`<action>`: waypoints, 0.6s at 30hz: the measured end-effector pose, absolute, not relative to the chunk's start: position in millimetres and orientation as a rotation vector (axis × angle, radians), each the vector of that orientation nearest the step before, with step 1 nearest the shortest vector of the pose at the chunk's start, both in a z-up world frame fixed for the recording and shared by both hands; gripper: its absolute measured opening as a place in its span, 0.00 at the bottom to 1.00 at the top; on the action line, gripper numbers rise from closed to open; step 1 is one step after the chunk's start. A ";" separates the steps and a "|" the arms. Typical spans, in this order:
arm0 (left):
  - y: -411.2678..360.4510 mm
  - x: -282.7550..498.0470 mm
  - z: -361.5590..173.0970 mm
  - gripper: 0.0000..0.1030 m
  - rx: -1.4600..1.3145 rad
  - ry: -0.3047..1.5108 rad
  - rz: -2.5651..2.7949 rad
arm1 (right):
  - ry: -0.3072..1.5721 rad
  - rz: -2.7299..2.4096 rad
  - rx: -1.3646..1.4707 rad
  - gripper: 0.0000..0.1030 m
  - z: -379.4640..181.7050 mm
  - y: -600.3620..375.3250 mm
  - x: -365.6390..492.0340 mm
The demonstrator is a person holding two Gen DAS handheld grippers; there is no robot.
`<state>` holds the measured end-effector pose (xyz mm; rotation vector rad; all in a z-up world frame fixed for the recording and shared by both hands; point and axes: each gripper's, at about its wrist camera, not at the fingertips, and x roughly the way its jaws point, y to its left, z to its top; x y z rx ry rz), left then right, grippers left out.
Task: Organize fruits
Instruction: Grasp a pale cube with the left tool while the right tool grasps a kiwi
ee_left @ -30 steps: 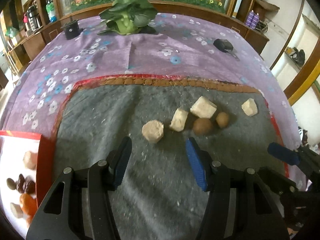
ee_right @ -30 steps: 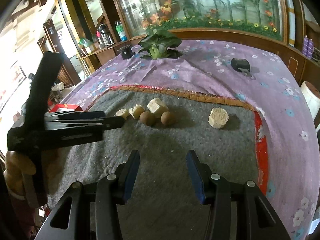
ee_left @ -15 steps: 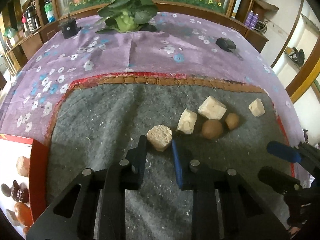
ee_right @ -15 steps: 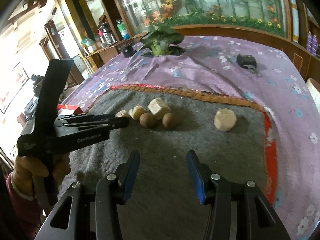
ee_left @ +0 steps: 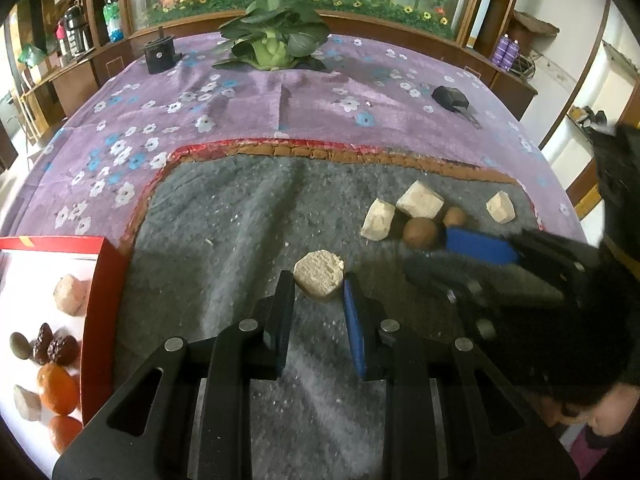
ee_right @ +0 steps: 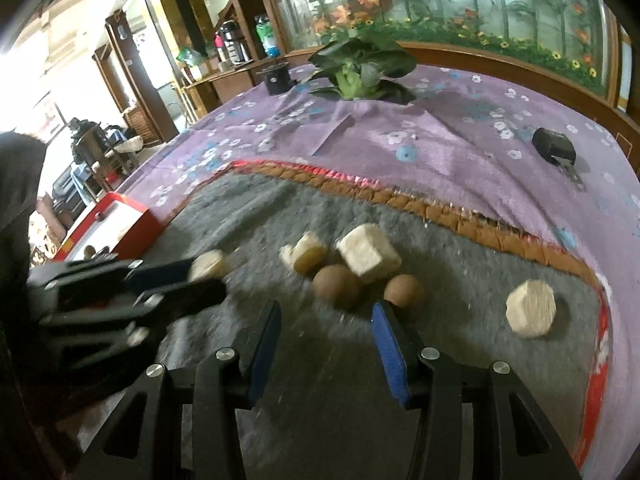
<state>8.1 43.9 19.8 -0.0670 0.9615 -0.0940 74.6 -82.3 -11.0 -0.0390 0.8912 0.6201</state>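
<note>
A pale chunk (ee_left: 319, 275) is clamped between the pads of the left gripper (ee_left: 319, 286), over the grey mat (ee_left: 224, 216); in the right wrist view the same chunk (ee_right: 207, 264) is seen blurred at that gripper's tips (ee_right: 192, 276). The right gripper (ee_right: 326, 312) is released, jaws apart with nothing between the pads, held low over the mat just short of two brown round fruits (ee_right: 335, 286); in the left wrist view its blue pad sits just beside them (ee_left: 420, 232). Two more pale chunks (ee_right: 368, 253) are bunched touching the brown fruits, and a fourth chunk (ee_right: 530, 307) lies apart near the mat's red edge. The red box (ee_left: 102, 264) is seen at the mat's left edge, holding an orange fruit (ee_left: 58, 388), dark dates (ee_left: 56, 348) and pale pieces. A purple flowered cloth (ee_left: 240, 96) covers the table, with a leafy green vegetable (ee_left: 272, 36) and a small black item (ee_left: 450, 97) lying farther back.
</note>
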 end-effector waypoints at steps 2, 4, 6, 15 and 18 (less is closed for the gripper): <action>45.6 6.7 19.6 0.23 -0.073 0.962 -0.093 | 0.883 0.607 -0.054 0.42 -11.7 -78.1 79.6; 47.8 6.1 19.4 0.22 -0.081 0.964 -0.090 | 0.883 0.599 -0.077 0.36 -13.1 -74.5 81.8; 48.9 5.0 19.3 0.23 -0.082 0.965 -0.085 | 0.868 0.581 -0.110 0.29 -13.1 -72.4 81.2; 51.4 -9.1 24.8 0.23 -0.082 0.952 -0.065 | 0.851 0.600 -0.075 0.26 -3.3 -90.4 51.6; 51.0 -16.3 29.1 0.23 -0.083 0.942 -0.067 | 0.834 0.598 -0.057 0.26 3.2 -98.4 34.2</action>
